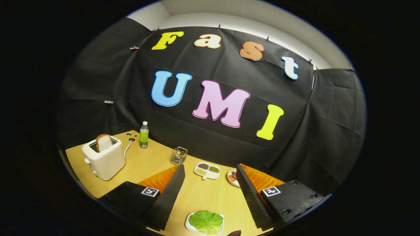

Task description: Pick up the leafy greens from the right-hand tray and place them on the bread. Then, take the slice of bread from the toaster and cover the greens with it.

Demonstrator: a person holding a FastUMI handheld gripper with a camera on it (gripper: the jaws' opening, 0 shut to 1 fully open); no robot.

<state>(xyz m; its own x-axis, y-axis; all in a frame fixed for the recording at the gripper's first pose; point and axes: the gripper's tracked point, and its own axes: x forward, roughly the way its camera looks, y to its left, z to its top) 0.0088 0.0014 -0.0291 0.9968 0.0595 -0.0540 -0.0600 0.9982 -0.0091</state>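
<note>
Leafy greens (206,221) on white tray (189,226) between wide-apart tongs (210,183), bare table (203,196) ahead

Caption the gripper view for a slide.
Open tool hovers above leafy greens on their tray; bread waits in the toaster.

Greens (206,221) on tray (188,225) between fingers (170,190); toaster (104,160) far left, apparently.

A hand-held black two-finger gripper (210,196) with its jaws spread wide apart and nothing between them, each finger lined with ribbed black foam pads (170,193) backed in orange, a square black-and-white marker fixed on top of each finger's base.
</note>
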